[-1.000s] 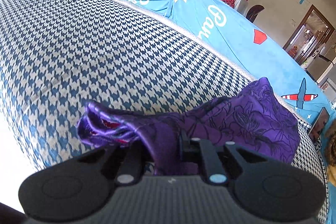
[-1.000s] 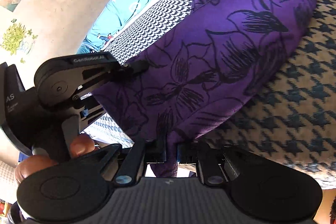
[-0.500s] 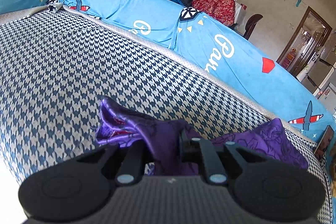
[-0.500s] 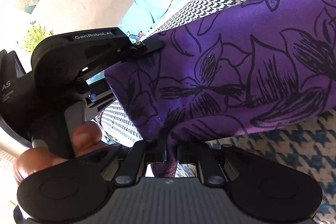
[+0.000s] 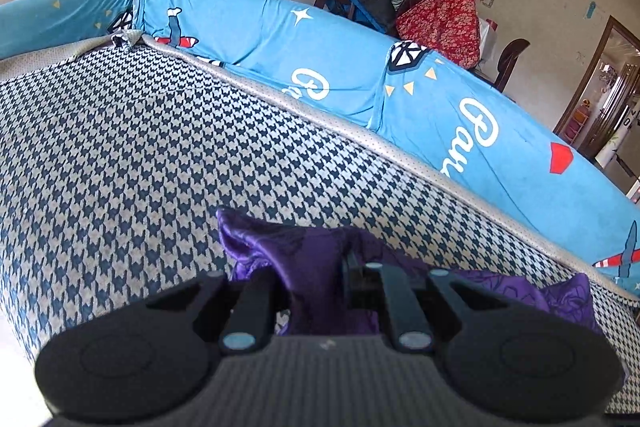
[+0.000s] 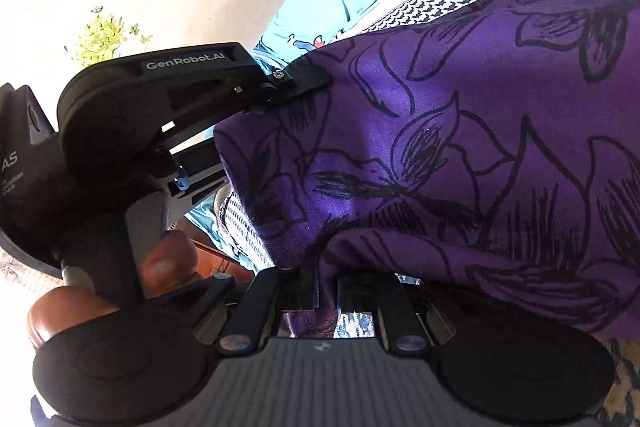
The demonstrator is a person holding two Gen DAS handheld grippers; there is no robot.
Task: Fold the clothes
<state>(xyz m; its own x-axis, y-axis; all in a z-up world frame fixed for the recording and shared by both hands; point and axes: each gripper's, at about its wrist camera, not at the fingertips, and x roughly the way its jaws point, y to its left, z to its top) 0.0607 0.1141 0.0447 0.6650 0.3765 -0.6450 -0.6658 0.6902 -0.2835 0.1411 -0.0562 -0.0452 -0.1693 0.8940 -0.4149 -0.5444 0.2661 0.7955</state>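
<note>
The wide cushion with the dark blue and white houndstooth cover point(image 5: 132, 147) stretches ahead of both tongs and is the surface for the work. Behind it, far from the tongs, runs the bright blue backrest cover with white letters and small planes point(image 5: 400, 107). The purple satin garment with black flower outlines point(image 6: 460, 155) hangs between the two tongs and is mostly lifted. In the right wrist view it fills the space ahead and to the right, and its far part seems to lie on the cushion. The left gripper point(image 5: 318, 291) is closed on a bunched edge of this cloth, with a loose fold sticking out just to its left. The right gripper point(image 6: 328, 287) is also closed on a fold of the same cloth, near the left one. I judge the fold is only in progress: the edge is carried, but no flat layer is laid yet, and smoothing is left.
</note>
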